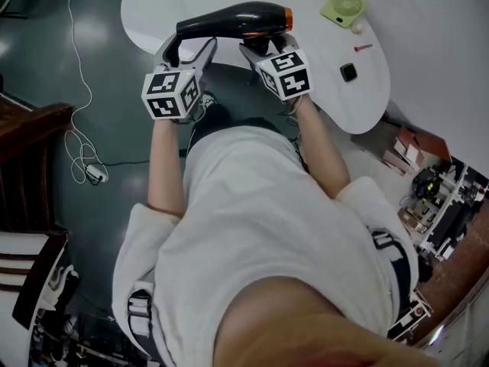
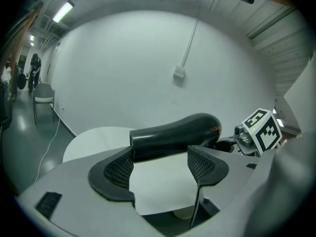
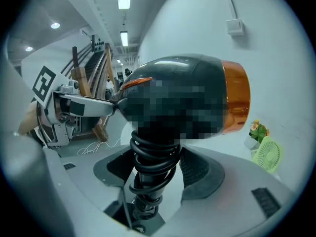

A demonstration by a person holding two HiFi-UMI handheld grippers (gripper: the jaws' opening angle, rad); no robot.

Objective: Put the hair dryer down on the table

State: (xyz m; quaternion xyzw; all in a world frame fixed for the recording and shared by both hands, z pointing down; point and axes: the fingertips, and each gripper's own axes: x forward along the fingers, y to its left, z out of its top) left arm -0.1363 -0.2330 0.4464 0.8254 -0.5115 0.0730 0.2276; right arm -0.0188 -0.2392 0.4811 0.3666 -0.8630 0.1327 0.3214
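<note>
A black hair dryer (image 1: 229,17) with an orange ring is held level over the near edge of the white table (image 1: 428,44). My right gripper (image 1: 266,48) is shut on its handle, which has the black cord coiled round it (image 3: 150,157); the dryer's body (image 3: 236,102) rises just above the jaws. My left gripper (image 1: 189,48) is open at the nozzle end. In the left gripper view the barrel (image 2: 173,135) lies across, just beyond the gripper (image 2: 160,164), with bare table between the jaws.
On the table to the right lie a green mini fan (image 1: 343,6), a small white ball (image 1: 356,27), a pink stick (image 1: 362,48) and a small black square object (image 1: 348,72). A white cable (image 1: 84,159) trails on the floor; a wooden chair (image 1: 30,136) stands left.
</note>
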